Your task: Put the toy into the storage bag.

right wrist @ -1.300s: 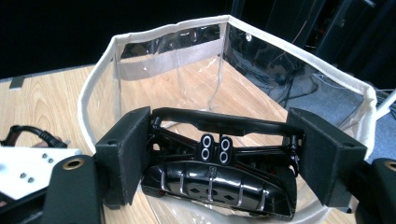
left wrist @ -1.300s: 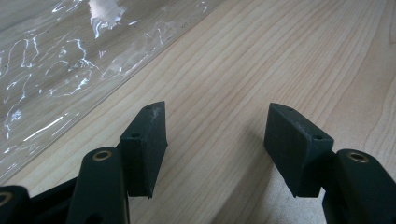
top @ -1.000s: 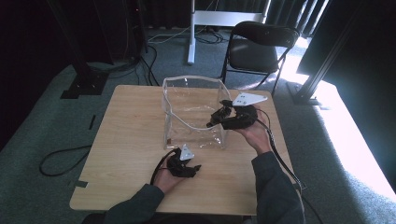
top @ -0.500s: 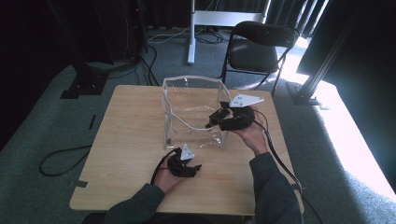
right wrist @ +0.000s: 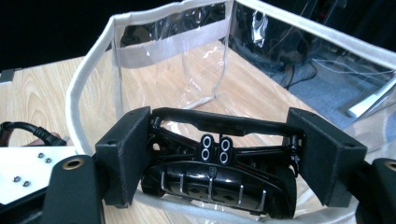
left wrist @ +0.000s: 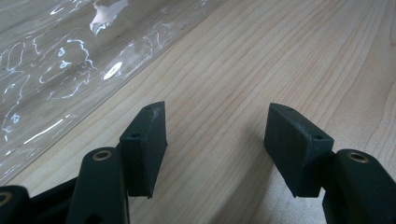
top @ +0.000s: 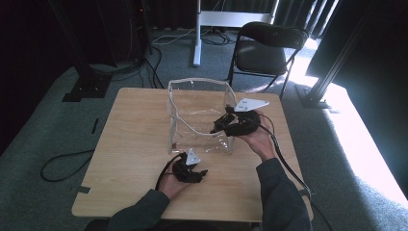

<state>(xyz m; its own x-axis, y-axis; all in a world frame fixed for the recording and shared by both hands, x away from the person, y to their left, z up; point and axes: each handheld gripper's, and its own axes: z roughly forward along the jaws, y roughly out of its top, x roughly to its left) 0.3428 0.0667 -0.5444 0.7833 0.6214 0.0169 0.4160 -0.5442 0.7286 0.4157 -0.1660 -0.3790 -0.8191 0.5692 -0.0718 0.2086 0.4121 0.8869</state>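
Note:
A clear plastic bag [top: 197, 113] with white trim stands open on the wooden table [top: 134, 130]. My right gripper [top: 219, 126] hovers over its right rim and is shut on a black toy car [right wrist: 219, 175]; the jaws press on the car's two sides. In the right gripper view the bag's white rim [right wrist: 88, 70] curves around behind the car. My left gripper [top: 201, 173] rests low on the table just in front of the bag. In the left gripper view its jaws stand apart over bare wood [left wrist: 219, 107], open with nothing between them, and the bag's clear wall [left wrist: 56, 70] lies at the upper left.
A black folding chair [top: 262, 53] stands beyond the table's far right corner. Cables [top: 62, 163] lie on the carpet at the left. A white stand base [top: 226, 19] sits at the back. The table's left half is bare wood.

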